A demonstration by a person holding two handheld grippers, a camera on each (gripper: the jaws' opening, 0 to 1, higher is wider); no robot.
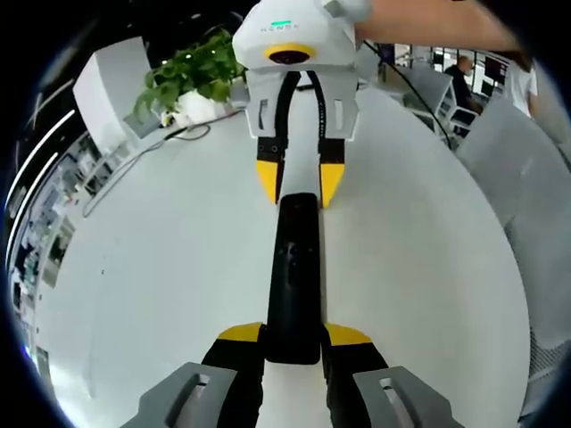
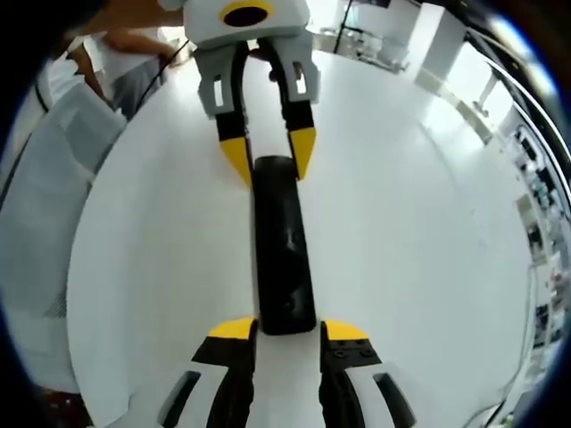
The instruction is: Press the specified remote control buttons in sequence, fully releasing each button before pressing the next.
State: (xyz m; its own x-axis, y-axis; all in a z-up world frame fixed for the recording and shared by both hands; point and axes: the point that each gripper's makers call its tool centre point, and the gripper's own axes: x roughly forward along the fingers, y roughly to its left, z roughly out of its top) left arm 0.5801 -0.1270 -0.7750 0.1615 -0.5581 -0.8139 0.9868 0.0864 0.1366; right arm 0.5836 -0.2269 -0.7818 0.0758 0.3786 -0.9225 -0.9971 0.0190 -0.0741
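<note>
1. My left gripper [image 1: 294, 343] rises from the bottom of the left gripper view, its yellow-tipped jaws standing on either side of the near end of the black remote control [image 1: 294, 276]. They look closed against its sides, so I am grasping it there.
2. The remote lies lengthwise on the white table [image 1: 161, 267], running straight away from my left gripper toward my right one.
3. In the left gripper view my right gripper [image 1: 299, 185] comes in from the top, its yellow tips flanking the far end of the remote, one on each side. I cannot tell whether they touch it.
4. The right gripper view gives the mirror picture: my right gripper [image 2: 287, 334] frames the near end of the remote [image 2: 284, 245], tips just beside it, and I cannot tell whether it pinches or merely brackets it. My left gripper [image 2: 268, 156] sits at the far end.
5. The white housing of my right gripper carries a green mark and pale lettering, too blurred to read. I can read nothing on the remote's buttons.
6. A leafy green plant [image 1: 187, 71] stands at the table's far edge, with a cable [image 1: 134, 156] trailing beside it.
</note>
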